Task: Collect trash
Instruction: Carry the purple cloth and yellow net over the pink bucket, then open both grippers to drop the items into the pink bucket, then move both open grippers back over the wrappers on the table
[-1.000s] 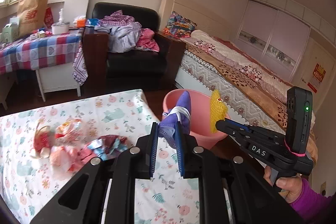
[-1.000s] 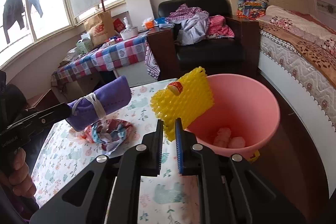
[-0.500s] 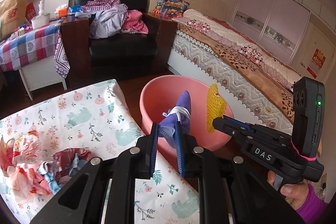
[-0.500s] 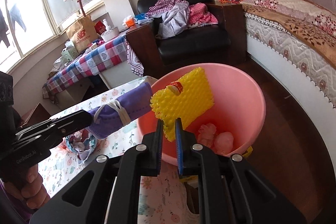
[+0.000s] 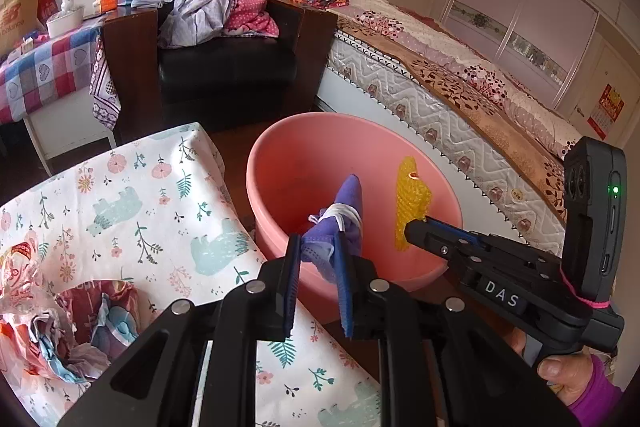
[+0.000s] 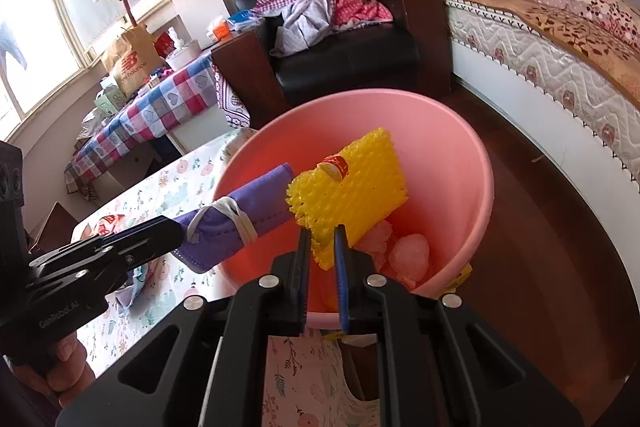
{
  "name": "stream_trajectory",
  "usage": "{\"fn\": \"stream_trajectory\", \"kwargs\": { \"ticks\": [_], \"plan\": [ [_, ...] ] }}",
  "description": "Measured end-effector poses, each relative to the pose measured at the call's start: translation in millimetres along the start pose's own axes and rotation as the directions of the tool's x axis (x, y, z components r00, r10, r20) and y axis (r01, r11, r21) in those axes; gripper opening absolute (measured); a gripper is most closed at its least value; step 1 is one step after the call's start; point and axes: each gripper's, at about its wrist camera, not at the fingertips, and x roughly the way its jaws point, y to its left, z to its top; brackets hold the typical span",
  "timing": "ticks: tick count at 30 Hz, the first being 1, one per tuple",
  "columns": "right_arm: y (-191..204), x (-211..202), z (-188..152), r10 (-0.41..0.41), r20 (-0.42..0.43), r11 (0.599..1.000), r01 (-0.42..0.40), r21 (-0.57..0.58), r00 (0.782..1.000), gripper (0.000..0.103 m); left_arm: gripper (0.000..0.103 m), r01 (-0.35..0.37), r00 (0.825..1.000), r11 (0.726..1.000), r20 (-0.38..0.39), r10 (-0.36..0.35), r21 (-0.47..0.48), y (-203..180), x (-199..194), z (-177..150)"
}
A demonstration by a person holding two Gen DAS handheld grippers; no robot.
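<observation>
While over the pink basin [image 6: 482, 187], purple mask [image 5: 340, 227] between left jaws, yellow net [image 6: 352, 187] between right

1 pink bin [image 5: 280, 163], 1 purple mask [image 5: 344, 223], 1 yellow foam net [image 5: 410, 203], 2 grippers.

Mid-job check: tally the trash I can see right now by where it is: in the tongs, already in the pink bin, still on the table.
In the tongs: 2, purple mask in the left tongs, yellow foam net in the right tongs
In the pink bin: 2 pink lumps
On the floral table: 1 wrapper pile
Total: 5
</observation>
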Motion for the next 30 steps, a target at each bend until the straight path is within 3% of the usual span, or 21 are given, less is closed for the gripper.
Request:
{"fn": "stream_trajectory", "kwargs": {
  "ticks": [5, 7, 9, 20, 30],
  "plan": [
    [-2.9, 3.9, -1.3, -0.017, -0.019, 1.0, 0.017, 0.014, 1.0, 0.015, 0.024, 0.011, 1.0, 1.0, 0.016, -0.011, -0.011, 0.5, -2.3, -0.2],
    [-3.0, 2.8, -1.9, -0.016, -0.013, 1.0, 0.016, 0.015, 1.0, 0.029, 0.031, 0.017, 1.0, 1.0, 0.019, -0.017, -0.02, 1.9, -4.5, -0.3],
    [-2.9, 1.2, -2.4, -0.015, -0.006, 1.0, 0.015, 0.014, 1.0, 0.034, 0.034, 0.023, 0.999, 0.999, 0.027, -0.022, -0.023, 1.7, -8.2, -0.5],
    [17.3, -19.1, -4.7, -0.005, 0.025, 0.999, 0.005, -0.038, 1.0, 0.034, 0.038, 0.021, 0.998, 0.999, 0.064, -0.018, -0.047, 0.7, -35.7, -3.9],
    [57.6, -40.6, -19.5, 0.065, 0.031, 0.991, -0.061, -0.115, 0.997, 0.034, 0.038, -0.02, 0.995, 0.999, 0.1, 0.025, -0.046, 5.5, -80.1, -32.5]
  ]
}}
